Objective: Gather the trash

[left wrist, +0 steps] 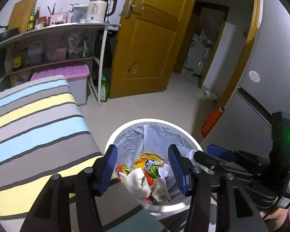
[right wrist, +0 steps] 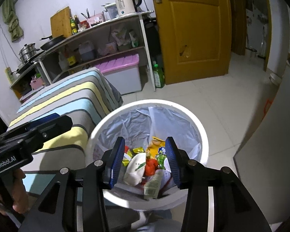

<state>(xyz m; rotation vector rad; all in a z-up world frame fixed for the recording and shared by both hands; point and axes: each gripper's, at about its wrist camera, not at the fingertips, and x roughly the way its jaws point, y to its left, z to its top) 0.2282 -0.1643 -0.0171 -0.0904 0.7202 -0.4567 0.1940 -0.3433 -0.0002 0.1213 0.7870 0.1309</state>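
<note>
I've got both grippers hanging over the white trash bin (left wrist: 191, 138), pointing down into it. My left gripper (left wrist: 143, 171) is released, its blue pads spread wide with nothing between them and touching nothing. My right gripper (right wrist: 145, 161) is the same: jaws apart, empty, no contact with the rim or the liner.

Straight below both grippers sits the trash, already inside the bin. The bin wears a pale plastic liner (right wrist: 133, 123), crumpled against the wall. In the bottom I see a heap of wrappers: a crumpled white bag with green print (right wrist: 135, 167), a yellow snack packet (left wrist: 150, 158), a red wrapper (right wrist: 150, 166), a green packet (left wrist: 153, 171) and a long label-covered sachet (right wrist: 151, 186) nearest my fingers.

Left of the grippers, right against the bin, is the striped cloth (left wrist: 36, 114) in blue, yellow and grey. From the left view my right gripper shows just beside, at the bin's right edge.
</note>
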